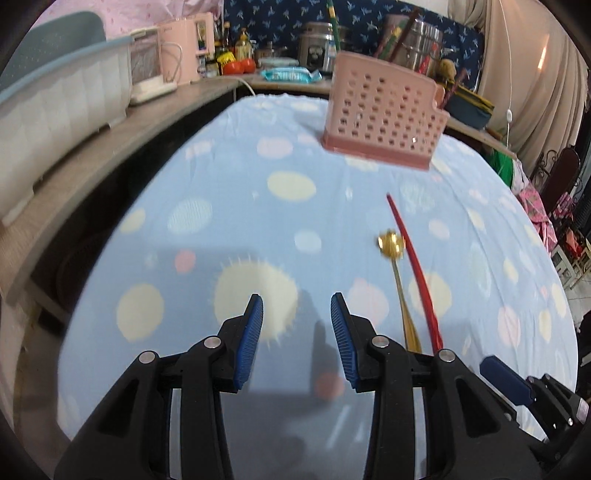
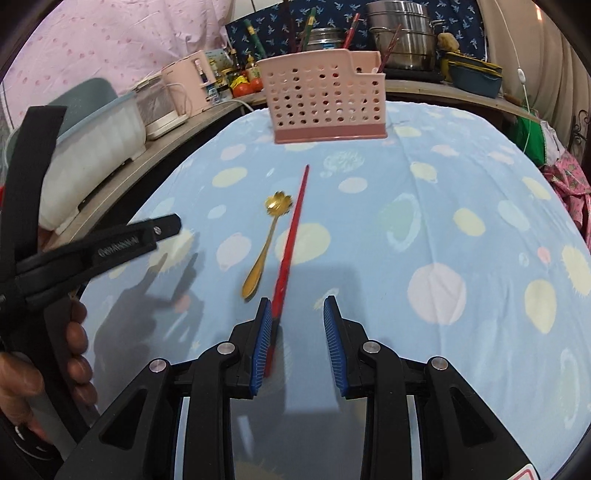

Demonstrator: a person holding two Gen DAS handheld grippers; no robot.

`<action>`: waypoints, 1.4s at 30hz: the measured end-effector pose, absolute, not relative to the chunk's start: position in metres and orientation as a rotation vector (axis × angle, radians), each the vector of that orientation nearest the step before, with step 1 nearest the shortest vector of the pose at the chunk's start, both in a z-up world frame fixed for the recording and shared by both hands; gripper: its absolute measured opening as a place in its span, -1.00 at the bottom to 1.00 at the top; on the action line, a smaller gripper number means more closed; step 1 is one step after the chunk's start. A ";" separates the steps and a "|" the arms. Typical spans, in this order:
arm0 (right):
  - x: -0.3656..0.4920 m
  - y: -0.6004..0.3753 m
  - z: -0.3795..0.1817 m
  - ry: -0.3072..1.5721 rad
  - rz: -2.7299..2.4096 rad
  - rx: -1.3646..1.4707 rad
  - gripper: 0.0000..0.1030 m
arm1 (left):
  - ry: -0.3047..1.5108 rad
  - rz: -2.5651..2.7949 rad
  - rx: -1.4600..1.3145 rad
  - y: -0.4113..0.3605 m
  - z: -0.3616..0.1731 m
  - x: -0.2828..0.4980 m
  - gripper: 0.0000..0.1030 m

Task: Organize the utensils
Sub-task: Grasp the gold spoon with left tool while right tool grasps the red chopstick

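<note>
A red chopstick [image 2: 293, 221] and a gold flower-bowled spoon [image 2: 266, 236] lie side by side on the dotted blue cloth. A pink perforated utensil holder [image 2: 327, 101] stands at the far end of the table. My right gripper [image 2: 297, 306] is open; the chopstick's near end lies just inside its left pad [image 2: 262, 343]. My left gripper [image 1: 297, 306] is open and empty, to the left of the spoon [image 1: 393, 258] and chopstick [image 1: 413, 266]. The holder [image 1: 382, 110] also shows far ahead in the left wrist view. The left gripper's side shows at the left of the right wrist view.
A wooden shelf [image 1: 122, 147] runs along the table's left side with a white-and-blue dish rack [image 1: 55, 114] and pink appliances [image 1: 184, 51]. Steel pots [image 2: 402, 33], bottles and containers crowd the counter behind. Clothes hang off the right edge [image 2: 569, 184].
</note>
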State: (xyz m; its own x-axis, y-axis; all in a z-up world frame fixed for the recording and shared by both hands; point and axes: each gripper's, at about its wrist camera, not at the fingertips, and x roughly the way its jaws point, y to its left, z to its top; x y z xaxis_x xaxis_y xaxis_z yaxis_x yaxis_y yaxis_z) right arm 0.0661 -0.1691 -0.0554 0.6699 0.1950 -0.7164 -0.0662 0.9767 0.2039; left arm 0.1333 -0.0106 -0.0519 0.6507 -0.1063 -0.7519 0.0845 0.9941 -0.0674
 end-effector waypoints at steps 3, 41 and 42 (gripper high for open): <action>0.063 -0.162 -0.059 0.832 0.162 0.154 -0.43 | 0.877 -0.117 -0.020 -0.012 -0.061 0.126 -0.29; 0.060 -0.195 -0.073 0.820 0.051 0.217 -0.86 | 0.931 -0.275 -0.039 -0.064 -0.072 0.128 0.07; 0.061 -0.195 -0.073 0.820 0.052 0.219 -0.86 | 0.928 -0.272 -0.031 -0.065 -0.073 0.128 0.02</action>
